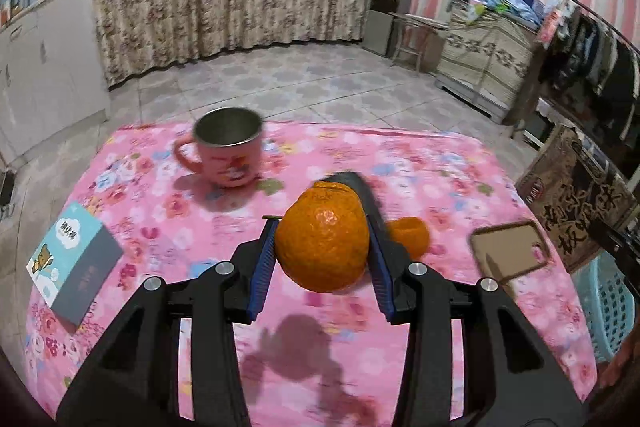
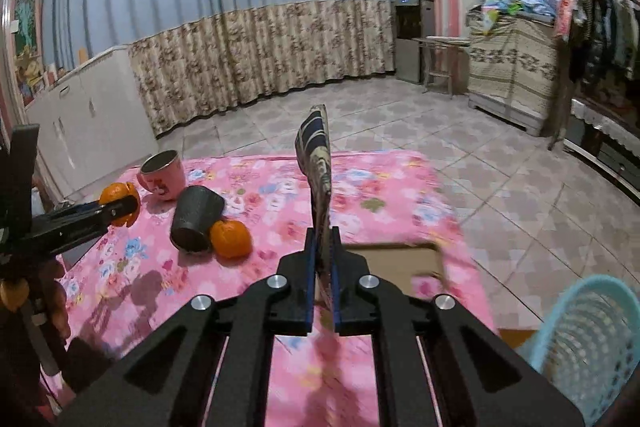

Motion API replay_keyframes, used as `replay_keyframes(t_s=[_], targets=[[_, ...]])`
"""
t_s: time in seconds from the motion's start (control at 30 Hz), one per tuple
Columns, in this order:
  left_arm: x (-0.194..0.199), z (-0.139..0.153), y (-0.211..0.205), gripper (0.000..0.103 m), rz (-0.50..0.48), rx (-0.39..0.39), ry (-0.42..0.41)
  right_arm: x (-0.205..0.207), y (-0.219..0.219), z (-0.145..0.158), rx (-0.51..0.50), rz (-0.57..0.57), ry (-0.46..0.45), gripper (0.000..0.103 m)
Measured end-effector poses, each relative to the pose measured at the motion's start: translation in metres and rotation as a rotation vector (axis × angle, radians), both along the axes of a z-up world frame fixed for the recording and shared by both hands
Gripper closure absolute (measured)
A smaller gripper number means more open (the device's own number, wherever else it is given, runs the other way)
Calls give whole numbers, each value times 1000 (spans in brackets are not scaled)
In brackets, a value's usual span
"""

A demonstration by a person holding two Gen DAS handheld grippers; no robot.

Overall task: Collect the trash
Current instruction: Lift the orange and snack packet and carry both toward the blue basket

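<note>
Risking a drop short of the blue basket (image 2: 592, 347): left gripper (image 1: 322, 247) clenched on peeled orange (image 1: 322, 247), far from basket; right gripper (image 2: 322, 267) pinching thin wrapper (image 2: 318, 163) edge-on, nearer basket, liable to slip.

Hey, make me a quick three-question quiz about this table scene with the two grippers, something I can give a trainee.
1. True or false: the left gripper is shut on an orange.
2. Multiple choice: what does the right gripper hold? A) a pink mug B) a flat printed card standing on edge C) nothing
3. Fill in: on the pink tablecloth, the dark cup lies on its ____ beside a second orange.

Key: 1 true; 2 B, the flat printed card; 3 side.
</note>
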State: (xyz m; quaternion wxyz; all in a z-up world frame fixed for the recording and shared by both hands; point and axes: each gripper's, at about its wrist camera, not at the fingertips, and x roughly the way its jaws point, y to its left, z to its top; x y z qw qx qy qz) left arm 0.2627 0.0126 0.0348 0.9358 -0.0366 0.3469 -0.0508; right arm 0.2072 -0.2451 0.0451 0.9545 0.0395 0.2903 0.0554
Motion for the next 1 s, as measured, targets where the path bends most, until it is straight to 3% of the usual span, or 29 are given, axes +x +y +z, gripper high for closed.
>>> replay_keyframes(t_s=[0.23,0.53,0.73,1.0], targets=[[-32,17,-71,62,-109,27,-47,-53,-61,5,-10,-124,0,96],[-67,12,-158,62,-250,66,-63,-107,-121,-1,-35,-255,2,96],[-83,8,-204,62,-327,21,-60,-129,-160,-3,-33,-335,-1,96],[-103,2,-263,62,-434,37,-78,-142,-201,-17,0,-419,13,96]])
